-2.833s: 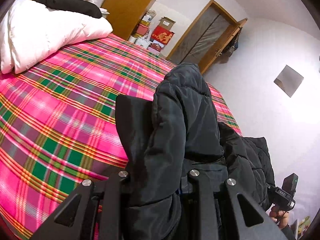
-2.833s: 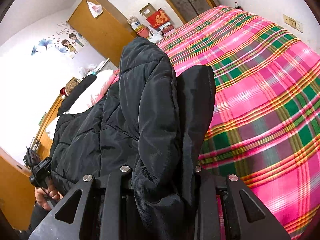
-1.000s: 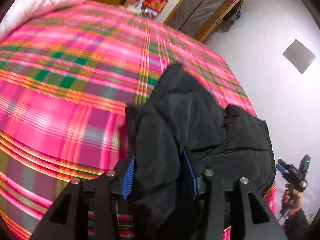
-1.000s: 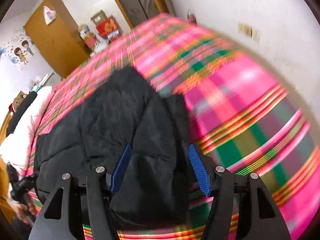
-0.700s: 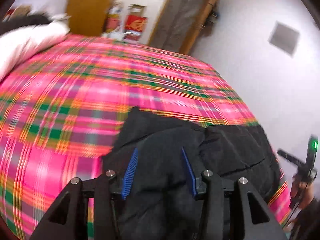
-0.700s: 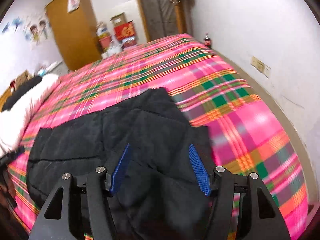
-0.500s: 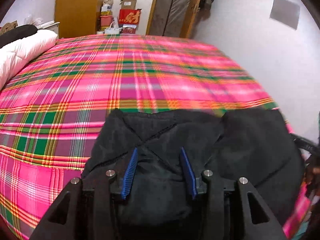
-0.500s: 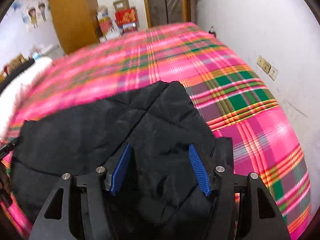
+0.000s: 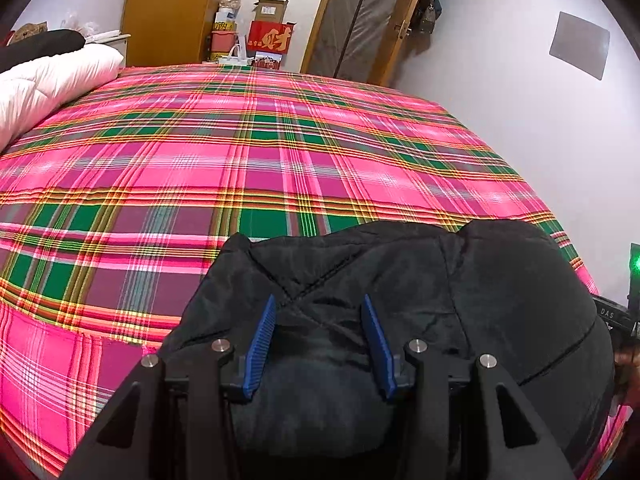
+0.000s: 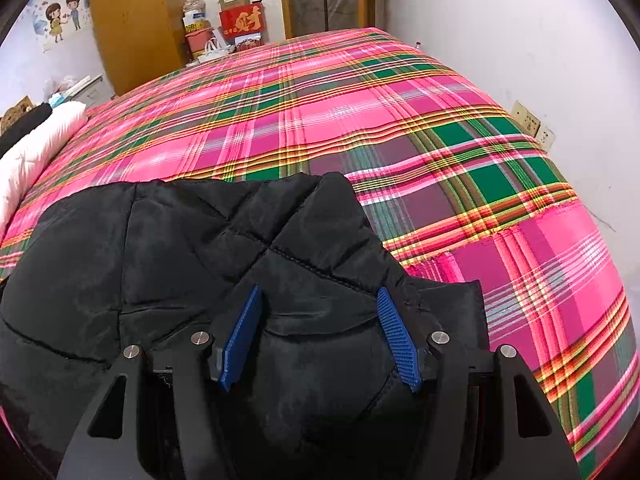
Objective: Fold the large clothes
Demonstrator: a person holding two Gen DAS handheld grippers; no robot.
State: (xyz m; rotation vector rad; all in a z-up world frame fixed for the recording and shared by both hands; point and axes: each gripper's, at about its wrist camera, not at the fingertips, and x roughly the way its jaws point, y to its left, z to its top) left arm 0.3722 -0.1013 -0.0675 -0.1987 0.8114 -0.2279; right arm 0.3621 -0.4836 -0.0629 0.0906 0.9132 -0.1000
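Black quilted jacket (image 9: 420, 300) is lying bunched on the near part of the bed (image 9: 280, 152), on the pink and green plaid cover, with its padded folds spreading from the near edge toward the middle of the mattress. In the left wrist view the left tool (image 9: 318, 316) is sitting over the jacket's near fold, its blue pads (image 9: 260, 340) standing apart with black fabric bulging between them; whether they are pressing on the cloth I cannot tell. In the right wrist view the right tool (image 10: 320, 320) is likewise sitting over the jacket (image 10: 180, 260), its blue pads (image 10: 396, 340) spread wider with a thick fold filling the gap, and here too the grip cannot be told. At the right edge of the left view the other handheld device with a green light is showing beside the jacket. Farther out a white duvet (image 9: 44, 84) is lying at the left side of the bed, and beyond the far end a wooden wardrobe (image 9: 168, 12), stacked boxes (image 9: 256, 28) and a door (image 9: 368, 20) are standing against the white wall
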